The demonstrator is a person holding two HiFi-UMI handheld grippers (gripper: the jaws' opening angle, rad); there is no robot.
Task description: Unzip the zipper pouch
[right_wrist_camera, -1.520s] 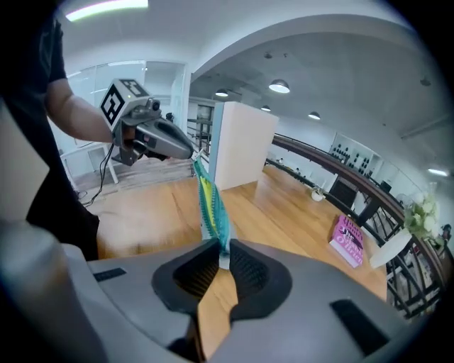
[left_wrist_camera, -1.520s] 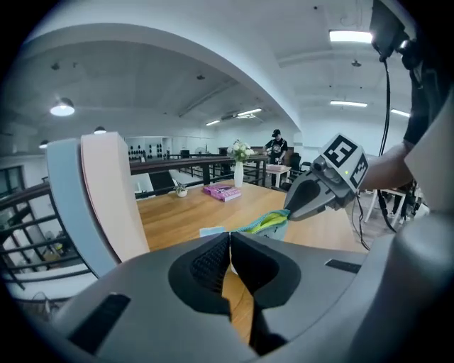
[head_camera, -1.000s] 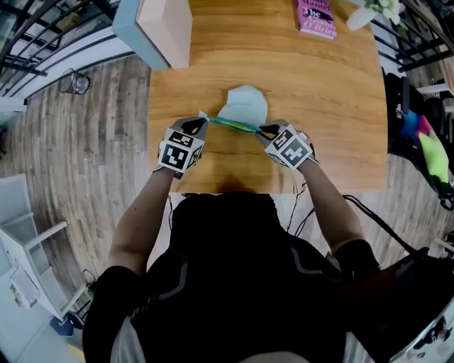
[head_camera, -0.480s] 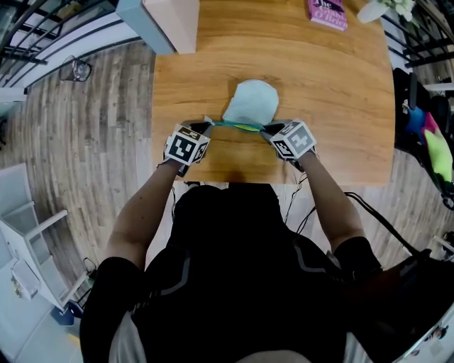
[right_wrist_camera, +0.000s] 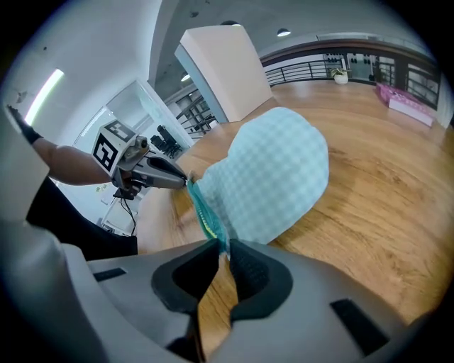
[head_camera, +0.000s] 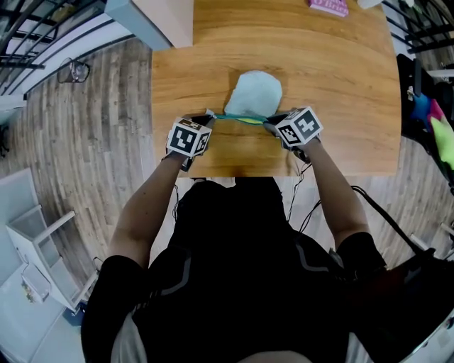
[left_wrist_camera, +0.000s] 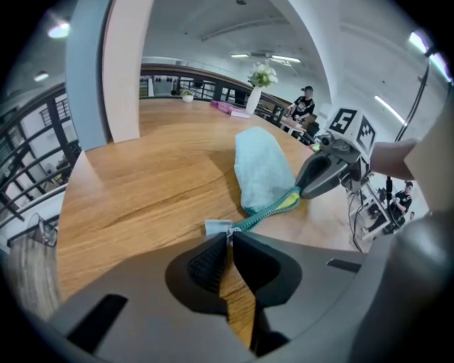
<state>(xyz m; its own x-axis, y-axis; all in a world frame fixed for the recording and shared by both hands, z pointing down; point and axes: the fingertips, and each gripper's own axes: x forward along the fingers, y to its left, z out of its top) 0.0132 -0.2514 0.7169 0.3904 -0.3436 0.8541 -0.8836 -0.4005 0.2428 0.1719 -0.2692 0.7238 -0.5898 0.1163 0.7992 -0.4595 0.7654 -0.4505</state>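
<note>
A pale blue checked zipper pouch lies on the wooden table, its teal and yellow zipper stretched along the near edge between my two grippers. My left gripper is at the zipper's left end. In the left gripper view its tips pinch the small white end tab; its jaws have just eased open a little with the tab still between them. My right gripper is shut on the right end of the pouch, the zipper edge caught between its tips.
A pink book lies at the far edge of the table. A pale pillar with a blue-grey side stands at the far left corner. A white vase with flowers stands far off. The table's near edge runs just below both grippers.
Both grippers have sunk toward the table with the pouch held between them. The right gripper has rolled at the wrist. The zipper now lies more level.
</note>
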